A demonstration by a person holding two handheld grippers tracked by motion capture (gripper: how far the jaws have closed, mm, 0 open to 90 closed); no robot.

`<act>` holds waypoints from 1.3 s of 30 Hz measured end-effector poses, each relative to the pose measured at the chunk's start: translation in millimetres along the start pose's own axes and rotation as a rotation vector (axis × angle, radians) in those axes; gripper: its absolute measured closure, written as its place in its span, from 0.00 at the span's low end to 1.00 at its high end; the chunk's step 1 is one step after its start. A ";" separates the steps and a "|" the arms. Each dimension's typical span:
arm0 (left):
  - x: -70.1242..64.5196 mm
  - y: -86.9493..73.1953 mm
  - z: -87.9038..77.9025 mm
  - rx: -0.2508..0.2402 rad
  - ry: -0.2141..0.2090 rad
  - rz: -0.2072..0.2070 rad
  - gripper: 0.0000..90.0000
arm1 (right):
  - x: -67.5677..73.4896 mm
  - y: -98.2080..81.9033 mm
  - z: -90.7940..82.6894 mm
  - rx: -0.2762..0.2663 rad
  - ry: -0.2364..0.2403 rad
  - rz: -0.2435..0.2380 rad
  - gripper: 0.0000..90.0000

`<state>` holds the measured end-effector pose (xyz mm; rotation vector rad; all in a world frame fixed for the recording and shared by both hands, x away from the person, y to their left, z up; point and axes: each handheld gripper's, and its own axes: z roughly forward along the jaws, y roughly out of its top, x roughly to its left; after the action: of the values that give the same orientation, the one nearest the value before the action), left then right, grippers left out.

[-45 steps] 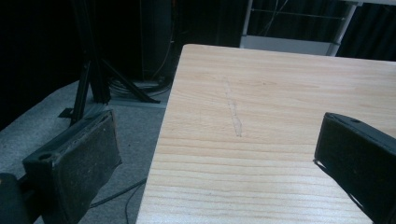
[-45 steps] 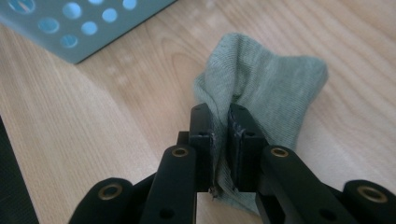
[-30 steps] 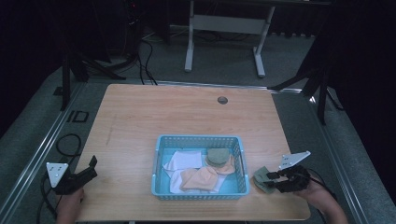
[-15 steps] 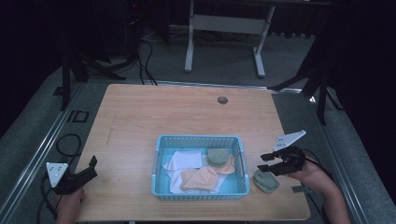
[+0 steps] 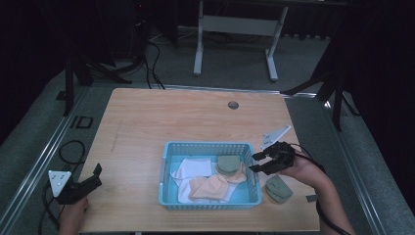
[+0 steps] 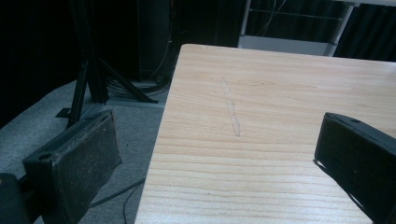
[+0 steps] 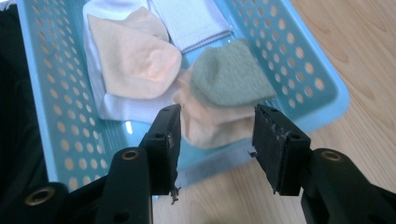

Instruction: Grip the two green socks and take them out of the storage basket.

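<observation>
Each black hand-held gripper carries a grey three-cornered plate, a trailing black cable and brass-ringed screw holes.

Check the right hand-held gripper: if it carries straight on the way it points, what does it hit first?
Probably the near wall of the blue basket. The right hand-held gripper, jaws open and empty, aims over it at the green sock lying on the peach one. Height above the wall is unclear.

The basket sits on the table, toward its near edge. Socks lie inside the basket. One sock lies on the table just right of the basket. The right gripper hangs over the basket's right rim; the left gripper is far left of the basket.
</observation>
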<state>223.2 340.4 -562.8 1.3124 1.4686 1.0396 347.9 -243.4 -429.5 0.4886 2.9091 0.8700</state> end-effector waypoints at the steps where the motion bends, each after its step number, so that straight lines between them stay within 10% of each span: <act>1: 0.0 0.0 0.0 0.000 -0.001 0.000 0.01 | 0.1 3.2 2.7 0.006 0.002 -0.005 0.57; 26: 0.5 -0.1 -0.3 -0.002 -0.011 0.000 0.01 | 4.1 51.5 94.7 0.241 0.076 -0.092 0.56; 39: 2.1 0.0 -0.4 -0.001 -0.019 -0.014 0.01 | 3.2 52.8 121.3 0.314 0.017 -0.106 0.69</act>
<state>222.6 342.4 -562.8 1.3057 1.4612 1.0159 378.3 -137.1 -502.2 0.3400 3.0670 0.4065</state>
